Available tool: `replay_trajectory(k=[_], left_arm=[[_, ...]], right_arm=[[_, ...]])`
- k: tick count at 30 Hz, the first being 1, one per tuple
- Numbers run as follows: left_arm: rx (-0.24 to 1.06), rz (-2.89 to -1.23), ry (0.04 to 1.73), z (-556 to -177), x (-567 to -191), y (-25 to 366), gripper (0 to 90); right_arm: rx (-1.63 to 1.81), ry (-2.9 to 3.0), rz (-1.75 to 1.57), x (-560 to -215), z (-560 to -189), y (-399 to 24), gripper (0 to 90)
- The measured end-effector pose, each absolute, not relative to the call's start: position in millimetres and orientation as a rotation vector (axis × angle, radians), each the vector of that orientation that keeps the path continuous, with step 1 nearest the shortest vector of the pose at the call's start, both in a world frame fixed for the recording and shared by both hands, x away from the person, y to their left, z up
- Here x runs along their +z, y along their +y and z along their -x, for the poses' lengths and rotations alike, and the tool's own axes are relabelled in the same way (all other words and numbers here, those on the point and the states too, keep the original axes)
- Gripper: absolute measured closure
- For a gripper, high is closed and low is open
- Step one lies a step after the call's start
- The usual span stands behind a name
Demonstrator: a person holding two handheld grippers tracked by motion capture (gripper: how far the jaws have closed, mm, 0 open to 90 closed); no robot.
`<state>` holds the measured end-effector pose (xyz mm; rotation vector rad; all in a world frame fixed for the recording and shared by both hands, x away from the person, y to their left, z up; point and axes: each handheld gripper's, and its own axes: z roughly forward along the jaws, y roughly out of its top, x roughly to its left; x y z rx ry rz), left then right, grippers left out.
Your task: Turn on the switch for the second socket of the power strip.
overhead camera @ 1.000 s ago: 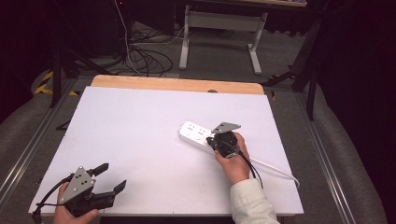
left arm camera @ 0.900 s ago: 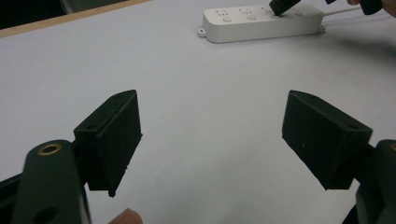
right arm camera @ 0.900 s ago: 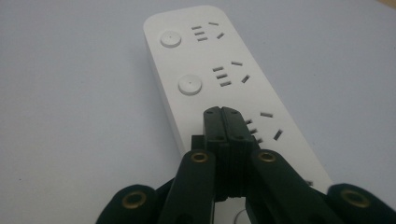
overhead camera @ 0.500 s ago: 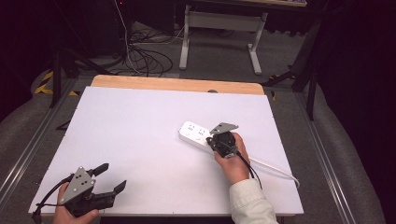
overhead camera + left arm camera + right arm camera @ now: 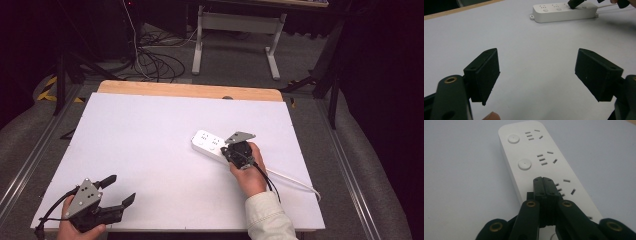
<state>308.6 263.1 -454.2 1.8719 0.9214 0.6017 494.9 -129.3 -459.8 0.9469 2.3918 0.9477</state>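
A white power strip [image 5: 209, 142] [image 5: 564, 12] [image 5: 541, 162] with round buttons beside its sockets lies right of the table's middle, its white cord [image 5: 295, 181] trailing toward the near right. My right gripper [image 5: 231, 151] [image 5: 543, 180] is shut, jaws pressed flat together with nothing between them. Its tips rest on or just above the strip's top, beside the third socket, where a third button would sit. My left gripper [image 5: 119, 189] [image 5: 537, 75] hovers open at the table's near left corner, jaws wide apart over bare table, far from the strip.
The white tabletop [image 5: 150, 145] has a wooden strip [image 5: 190, 91] along its far edge. Beyond it on the floor are tangled cables [image 5: 150, 60] and a white table frame [image 5: 235, 30]. Metal rails [image 5: 350, 165] run along both sides.
The right gripper stays on the power strip with barely any shift. The left gripper has not visibly moved.
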Motion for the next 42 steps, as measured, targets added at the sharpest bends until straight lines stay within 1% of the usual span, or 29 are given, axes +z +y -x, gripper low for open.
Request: replay_trajectory(k=[16, 24, 42], left_arm=[[0.599, -1.867, 0.922, -308.6, -453.7, 264.3, 20.2], [0.596, -1.863, 0.922, -308.9, -453.5, 265.8, 20.2], [0.597, -1.865, 0.922, -309.0, -453.5, 265.2, 20.2]], right_arm=[[0.972, 2.363, -0.963, -459.5, -493.0, -129.2, 90.0], [1.06, 2.333, -0.918, -446.6, -484.3, -130.5, 90.0], [1.116, 2.313, -0.833, -421.9, -467.9, -133.5, 90.0]])
